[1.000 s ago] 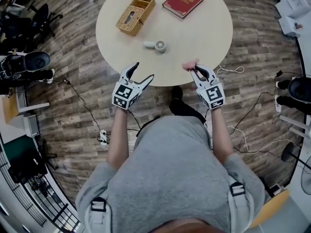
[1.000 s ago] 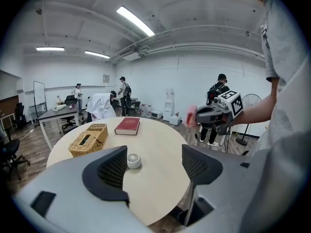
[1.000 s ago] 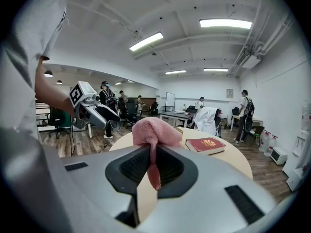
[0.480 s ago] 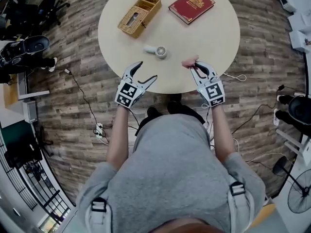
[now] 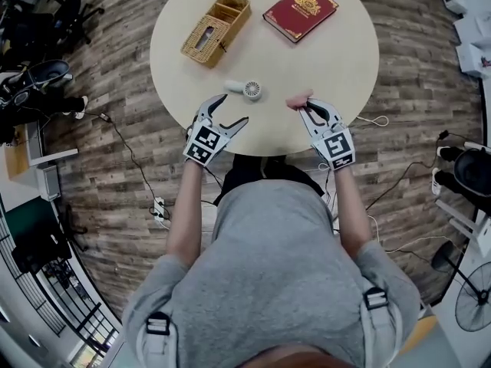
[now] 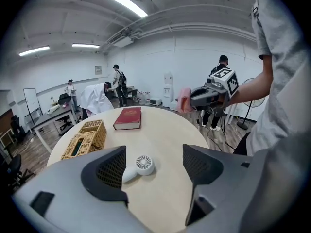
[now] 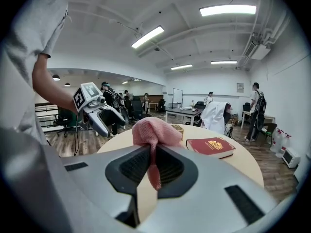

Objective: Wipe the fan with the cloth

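A small white hand-held fan lies on its side on the round beige table, near the front edge; in the left gripper view the fan shows between the jaws but beyond them. My left gripper hangs open just in front and left of the fan, holding nothing. My right gripper is shut on a pink cloth over the table's front right edge. In the right gripper view the cloth bulges above the closed jaws and a strip hangs down between them.
A wicker basket stands at the table's back left and a red book at the back right. Cables lie on the wooden floor. Desks, chairs and several people fill the room behind.
Both grippers have edged forward toward the table; the left one now sits closer to the fan. The right gripper still holds the cloth. The fan has not moved.
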`<action>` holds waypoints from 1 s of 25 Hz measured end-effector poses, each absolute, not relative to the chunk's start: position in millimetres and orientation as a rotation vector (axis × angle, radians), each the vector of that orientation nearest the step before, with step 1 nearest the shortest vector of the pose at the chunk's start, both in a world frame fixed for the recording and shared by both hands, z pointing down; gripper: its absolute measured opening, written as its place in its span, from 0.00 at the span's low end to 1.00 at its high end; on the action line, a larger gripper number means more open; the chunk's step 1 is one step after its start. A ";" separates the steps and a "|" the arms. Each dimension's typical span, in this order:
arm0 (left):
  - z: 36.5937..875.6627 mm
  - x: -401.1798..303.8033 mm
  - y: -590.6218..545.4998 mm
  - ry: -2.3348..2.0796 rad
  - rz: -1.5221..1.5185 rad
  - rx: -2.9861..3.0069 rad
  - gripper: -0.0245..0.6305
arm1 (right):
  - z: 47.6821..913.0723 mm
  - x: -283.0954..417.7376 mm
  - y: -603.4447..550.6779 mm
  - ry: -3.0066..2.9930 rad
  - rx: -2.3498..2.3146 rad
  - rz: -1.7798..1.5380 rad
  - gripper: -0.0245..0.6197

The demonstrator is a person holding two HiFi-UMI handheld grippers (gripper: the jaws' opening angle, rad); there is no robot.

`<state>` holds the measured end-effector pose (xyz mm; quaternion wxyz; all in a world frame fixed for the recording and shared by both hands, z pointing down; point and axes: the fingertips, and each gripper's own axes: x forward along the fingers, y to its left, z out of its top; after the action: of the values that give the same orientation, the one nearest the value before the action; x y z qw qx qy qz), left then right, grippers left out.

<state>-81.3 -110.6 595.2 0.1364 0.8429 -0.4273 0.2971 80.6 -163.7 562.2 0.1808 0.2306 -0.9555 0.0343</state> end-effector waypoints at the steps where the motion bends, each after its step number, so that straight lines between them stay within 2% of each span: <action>1: 599.3 -81.6 -117.2 -1.212 0.886 2.453 0.59 | 563.2 79.2 -167.4 -2.693 0.655 0.099 0.10; 13: 673.3 -75.4 -170.4 -0.855 1.048 2.499 0.59 | 593.3 72.1 -204.5 -2.600 0.775 0.215 0.10; 25: 757.8 -62.6 -187.9 -0.408 1.476 2.570 0.60 | 626.6 70.8 -219.9 -2.525 0.812 0.323 0.10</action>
<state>-62.6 -187.9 757.8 0.0746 0.8567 -0.1361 0.4920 70.8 -219.9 626.6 0.2326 0.2956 -0.9191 0.1176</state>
